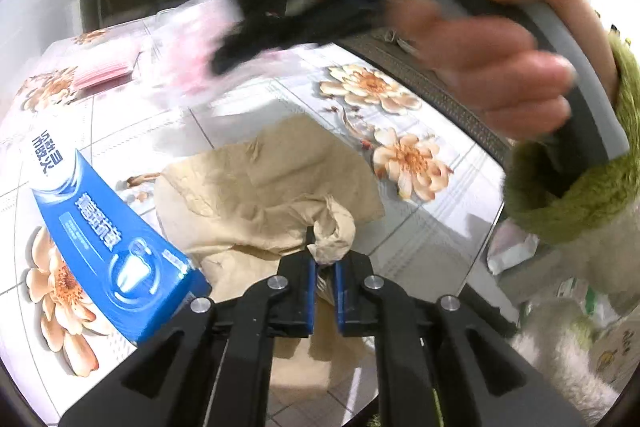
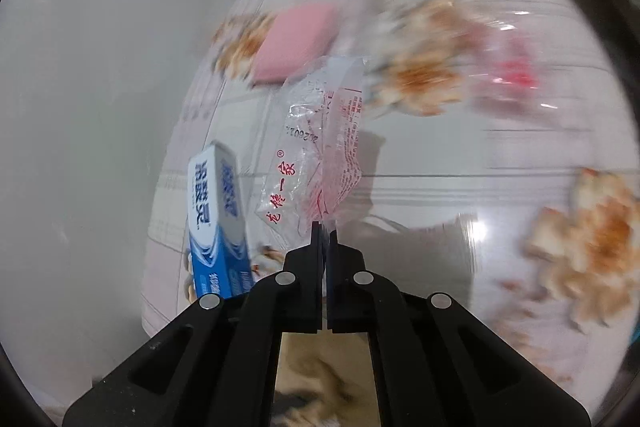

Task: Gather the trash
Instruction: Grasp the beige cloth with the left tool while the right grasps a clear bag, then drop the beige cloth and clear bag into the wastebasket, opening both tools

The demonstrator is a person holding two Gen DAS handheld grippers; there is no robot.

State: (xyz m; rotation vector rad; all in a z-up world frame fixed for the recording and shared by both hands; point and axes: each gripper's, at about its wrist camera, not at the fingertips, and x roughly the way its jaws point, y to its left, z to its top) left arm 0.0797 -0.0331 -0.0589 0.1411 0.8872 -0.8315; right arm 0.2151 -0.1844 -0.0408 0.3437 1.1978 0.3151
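**Both grippers clamped on trash over the flowered table**

The clear plastic wrapper (image 2: pixel 316 147), printed with red characters, hangs pinched by its lower corner between the fingertips of the right gripper (image 2: pixel 324 227); the jaws are pressed together on the thin film, and the rest of the wrapper stands up ahead of the fingers, off the table. Left of those fingers lies a blue and white toothpaste box (image 2: pixel 216 219), and farther ahead, beyond the wrapper's top edge, a pink pad (image 2: pixel 296 43) lies blurred on the flowered tablecloth (image 2: pixel 460 163).

The brown paper bag (image 1: pixel 272 183) is crumpled on the same cloth directly ahead of the left gripper (image 1: pixel 324 259). A twisted tail of the paper is caught between its blue pads (image 1: pixel 311 291), the jaws standing only narrowly apart around it. The toothpaste box (image 1: pixel 108 239) lies just left of these fingers, touching or overlapping the bag's left edge; which, I cannot tell.

Above and to the right of the left fingers, a hand (image 1: pixel 500 67) in a green fleecy sleeve (image 1: pixel 580 195) grips the grey handle of the other gripper, whose black body is blurred across the top of the view.
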